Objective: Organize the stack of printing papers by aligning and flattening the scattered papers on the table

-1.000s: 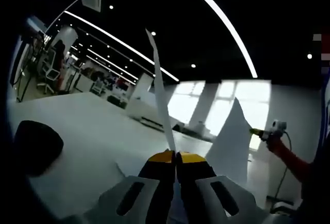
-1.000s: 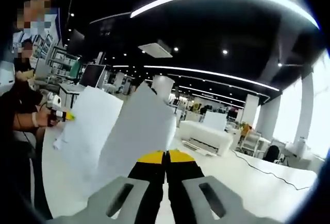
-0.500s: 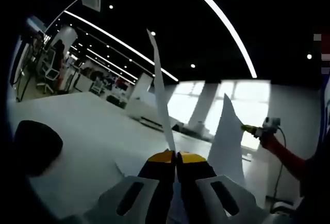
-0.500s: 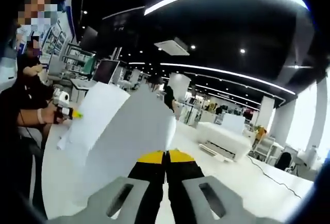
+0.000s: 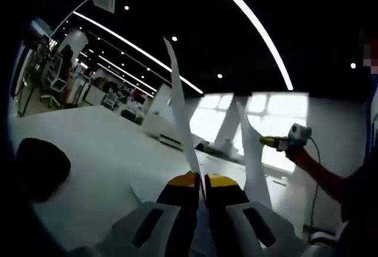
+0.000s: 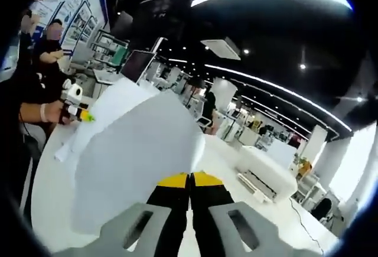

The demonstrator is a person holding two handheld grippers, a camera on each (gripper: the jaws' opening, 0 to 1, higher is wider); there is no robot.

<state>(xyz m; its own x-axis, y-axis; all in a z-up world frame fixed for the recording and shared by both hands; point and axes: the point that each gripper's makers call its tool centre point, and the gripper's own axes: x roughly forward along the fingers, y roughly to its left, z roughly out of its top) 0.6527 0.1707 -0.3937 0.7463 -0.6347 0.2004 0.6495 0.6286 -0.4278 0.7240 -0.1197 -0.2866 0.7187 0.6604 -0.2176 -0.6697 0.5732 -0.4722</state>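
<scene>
Left gripper: your yellow-tipped left gripper was pinched together on the edge of the white sheets of printing paper, which rose edge-on from between its tips.
Right gripper: your yellow-tipped right gripper was likewise clamped on the white sheets of printing paper, whose broad curved face spread to the left of the tips.
Paper: you held the sheets lifted off the white table, one gripper at each end.
Dark object: a rounded black shape sat on the table at the left of the left gripper view; what it was could not be told.
Background: a white printer-like box stood far off on the table in the right gripper view.
</scene>
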